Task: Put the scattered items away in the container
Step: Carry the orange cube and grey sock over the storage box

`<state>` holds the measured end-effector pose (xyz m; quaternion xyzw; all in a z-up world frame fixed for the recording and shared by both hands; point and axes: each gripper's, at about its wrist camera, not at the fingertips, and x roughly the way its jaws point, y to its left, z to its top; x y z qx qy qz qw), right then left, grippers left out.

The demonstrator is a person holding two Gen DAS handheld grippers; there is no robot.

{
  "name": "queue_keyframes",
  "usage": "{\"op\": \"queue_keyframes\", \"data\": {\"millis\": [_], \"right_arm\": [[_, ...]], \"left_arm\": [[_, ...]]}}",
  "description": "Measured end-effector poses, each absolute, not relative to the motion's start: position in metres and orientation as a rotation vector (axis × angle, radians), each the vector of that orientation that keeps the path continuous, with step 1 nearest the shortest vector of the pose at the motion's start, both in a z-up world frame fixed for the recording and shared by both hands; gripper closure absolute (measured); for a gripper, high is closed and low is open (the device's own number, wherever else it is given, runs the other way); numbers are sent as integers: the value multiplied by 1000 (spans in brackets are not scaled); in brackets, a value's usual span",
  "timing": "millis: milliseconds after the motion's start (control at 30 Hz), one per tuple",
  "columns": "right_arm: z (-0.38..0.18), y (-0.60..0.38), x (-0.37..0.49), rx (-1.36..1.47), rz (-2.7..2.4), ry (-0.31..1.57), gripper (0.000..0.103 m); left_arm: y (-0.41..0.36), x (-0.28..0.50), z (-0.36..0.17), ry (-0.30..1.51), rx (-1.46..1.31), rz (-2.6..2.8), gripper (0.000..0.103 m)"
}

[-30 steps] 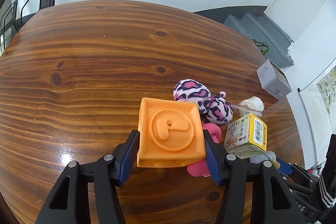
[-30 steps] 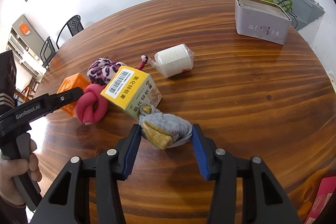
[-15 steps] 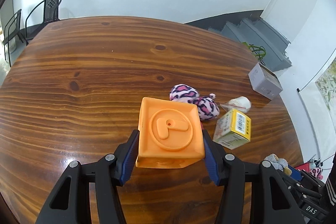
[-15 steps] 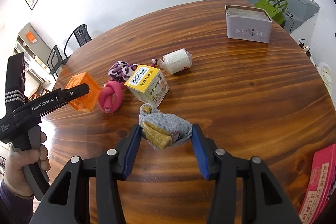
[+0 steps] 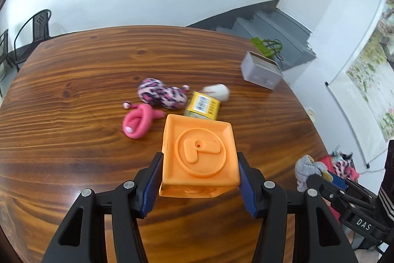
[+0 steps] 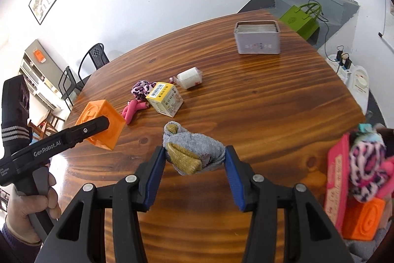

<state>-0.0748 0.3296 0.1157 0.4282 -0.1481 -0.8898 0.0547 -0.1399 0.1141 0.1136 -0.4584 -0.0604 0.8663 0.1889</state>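
My left gripper [image 5: 200, 185] is shut on an orange cube [image 5: 200, 154] with a raised P, held above the wooden table [image 5: 73, 139]. The cube also shows in the right wrist view [image 6: 102, 122]. My right gripper [image 6: 194, 174] is shut on a grey and mustard sock bundle [image 6: 192, 152], held above the table's near edge. On the table lie a pink knotted toy [image 5: 138, 122], a leopard-print plush [image 5: 161, 95], a yellow barcode box [image 5: 202, 106] and a white wrapped roll [image 5: 218, 91]. A container [image 6: 362, 189] at the right edge holds a pink box, a plush and an orange cube.
A grey tin box [image 6: 257, 37] stands at the table's far right. A green bag [image 6: 301, 19] sits on the floor beyond it, near grey stairs. Black chairs [image 6: 83, 68] stand behind the table's far left edge.
Both grippers have risen and drawn back from the table with their loads. The orange cube has come off the pile, uncovering the pink knotted toy. The container has come into the right view.
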Motion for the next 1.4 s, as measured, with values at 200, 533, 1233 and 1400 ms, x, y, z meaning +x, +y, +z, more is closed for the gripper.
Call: {"op": "queue_keyframes", "data": {"millis": [200, 533, 1233, 1400], "right_arm": [[131, 367, -32, 1275, -2756, -480, 50], [152, 460, 47, 1275, -2919, -527, 50], [141, 563, 130, 1326, -3028, -690, 50], [141, 575, 137, 1317, -3034, -708, 50]], "left_arm": [[168, -108, 127, -122, -1249, 2363, 45], [267, -57, 143, -46, -1186, 2218, 45], [381, 28, 147, 74, -1164, 2014, 45], [398, 42, 150, 96, -1147, 1979, 45]]}}
